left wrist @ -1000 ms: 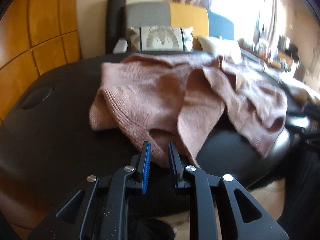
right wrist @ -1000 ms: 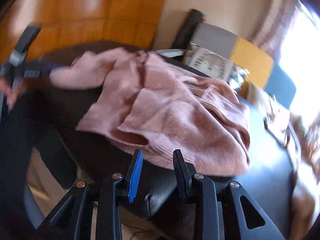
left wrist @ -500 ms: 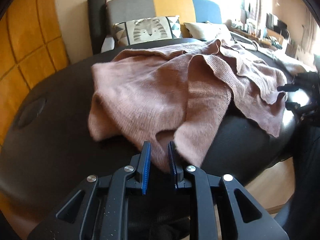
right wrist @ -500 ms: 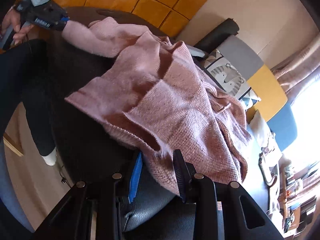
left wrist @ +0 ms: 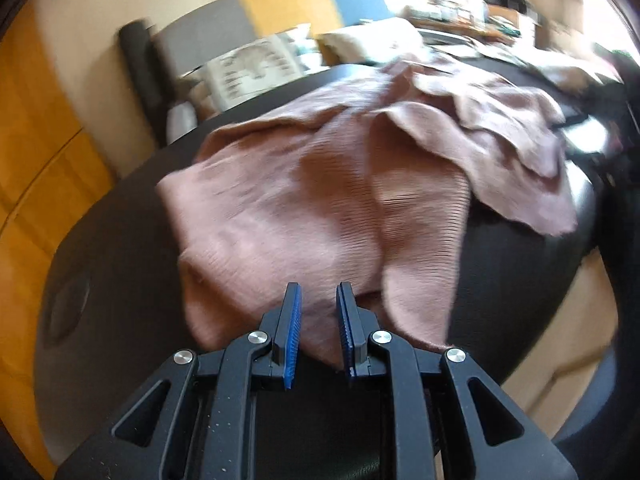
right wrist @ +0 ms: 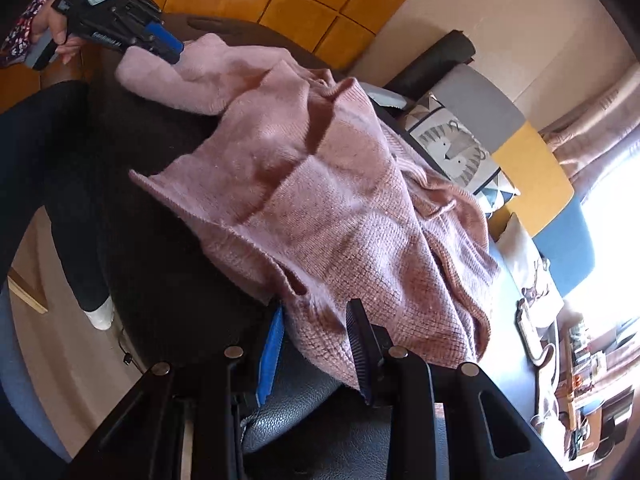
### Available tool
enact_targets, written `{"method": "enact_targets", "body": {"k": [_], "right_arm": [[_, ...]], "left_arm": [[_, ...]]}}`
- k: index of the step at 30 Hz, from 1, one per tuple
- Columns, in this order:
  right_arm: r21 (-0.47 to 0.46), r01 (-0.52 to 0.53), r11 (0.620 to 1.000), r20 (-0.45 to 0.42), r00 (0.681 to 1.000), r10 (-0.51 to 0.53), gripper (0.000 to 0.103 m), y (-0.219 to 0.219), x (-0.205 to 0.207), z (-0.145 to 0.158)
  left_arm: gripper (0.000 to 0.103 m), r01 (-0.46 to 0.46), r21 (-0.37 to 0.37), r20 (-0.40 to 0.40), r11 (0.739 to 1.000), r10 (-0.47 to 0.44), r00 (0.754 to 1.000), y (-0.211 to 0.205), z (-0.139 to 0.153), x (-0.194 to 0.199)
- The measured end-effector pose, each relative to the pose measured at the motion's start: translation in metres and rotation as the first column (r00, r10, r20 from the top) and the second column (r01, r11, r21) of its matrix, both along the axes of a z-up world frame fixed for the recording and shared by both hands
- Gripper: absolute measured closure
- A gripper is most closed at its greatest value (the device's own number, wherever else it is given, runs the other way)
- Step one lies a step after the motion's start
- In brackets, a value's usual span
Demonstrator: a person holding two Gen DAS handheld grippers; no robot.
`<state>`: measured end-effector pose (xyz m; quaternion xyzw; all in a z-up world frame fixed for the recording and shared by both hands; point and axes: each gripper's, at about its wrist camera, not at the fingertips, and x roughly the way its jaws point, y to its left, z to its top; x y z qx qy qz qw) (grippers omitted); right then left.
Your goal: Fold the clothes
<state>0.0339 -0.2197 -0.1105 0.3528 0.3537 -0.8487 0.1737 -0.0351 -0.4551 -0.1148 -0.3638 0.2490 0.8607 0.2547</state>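
A pink knit sweater (left wrist: 320, 200) lies crumpled on a dark leather top (left wrist: 120, 280). My left gripper (left wrist: 318, 312) is shut on a fold of its near edge, with cloth filling the narrow gap between the blue pads. The right wrist view shows this same left gripper (right wrist: 160, 40) at the top left, clamped on the sweater's (right wrist: 340, 208) sleeve end and held by a hand (right wrist: 56, 36). My right gripper (right wrist: 318, 332) is shut on the bunched hem at the near edge of the leather top (right wrist: 160, 240). The hem corner hangs below its fingers.
A sofa with grey, yellow and blue cushions and a tiger-print pillow (right wrist: 452, 152) stands behind the top, below orange wood wall panels (right wrist: 304, 8). The person's dark trouser leg (right wrist: 52, 160) and white sock (right wrist: 100, 316) are at the left. A bag and small clutter (right wrist: 540, 332) sit at the right.
The left wrist view has rolled and the sweater now lies slanted in it. In the right wrist view the hem sits deeper between the fingers, and the left gripper has drawn the sleeve end out.
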Motion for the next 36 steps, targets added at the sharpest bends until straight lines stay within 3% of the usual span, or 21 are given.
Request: {"method": "enact_targets", "body": {"k": [6, 12, 16, 22, 24, 25, 26, 29, 32, 36], "right_arm": [[-0.024, 0.015, 1.000, -0.002, 1.000, -0.015, 0.071, -0.003, -0.001, -0.001], [-0.050, 0.037, 0.998, 0.007, 0.999, -0.037, 0.071, -0.004, -0.002, -0.001], [-0.064, 0.053, 0.997, 0.010, 0.999, -0.052, 0.071, -0.001, -0.004, -0.005], [-0.084, 0.077, 0.993, -0.002, 0.997, -0.077, 0.071, -0.003, -0.001, -0.004], [-0.091, 0.081, 0.992, 0.000, 0.997, -0.082, 0.071, -0.003, -0.002, -0.003], [-0.093, 0.083, 0.992, 0.002, 0.997, -0.083, 0.071, -0.002, -0.005, -0.004], [-0.095, 0.086, 0.992, 0.004, 0.996, -0.086, 0.071, -0.002, -0.005, -0.004], [-0.110, 0.098, 0.989, 0.009, 0.995, -0.098, 0.071, -0.001, -0.003, -0.005], [-0.131, 0.108, 0.986, 0.014, 0.994, -0.107, 0.071, 0.001, -0.003, -0.005], [-0.163, 0.125, 0.979, 0.019, 0.992, -0.123, 0.071, 0.004, -0.004, -0.004]], "left_arm": [[0.082, 0.151, -0.094, 0.027, 0.984, -0.149, 0.988, 0.022, -0.013, 0.000], [0.078, 0.168, -0.080, 0.049, 0.983, -0.165, 0.985, 0.013, -0.009, 0.006], [0.049, 0.114, -0.090, 0.004, 0.989, -0.114, 0.993, 0.007, -0.007, 0.009], [0.038, 0.091, -0.114, -0.072, 0.989, -0.099, 0.992, 0.020, -0.011, 0.006], [0.038, 0.059, -0.087, -0.086, 0.994, -0.067, 0.994, 0.020, -0.011, -0.001], [0.045, 0.048, -0.063, -0.081, 0.997, -0.053, 0.995, 0.017, -0.010, -0.001], [0.065, 0.037, -0.039, -0.076, 0.999, -0.040, 0.996, 0.014, -0.009, -0.001], [0.095, -0.012, 0.054, -0.055, 0.998, 0.015, 0.998, 0.003, -0.003, 0.006], [0.100, -0.063, 0.145, -0.053, 0.987, 0.071, 0.996, -0.012, 0.006, 0.014], [0.100, -0.126, 0.291, -0.027, 0.948, 0.140, 0.990, -0.031, 0.021, 0.024]]}}
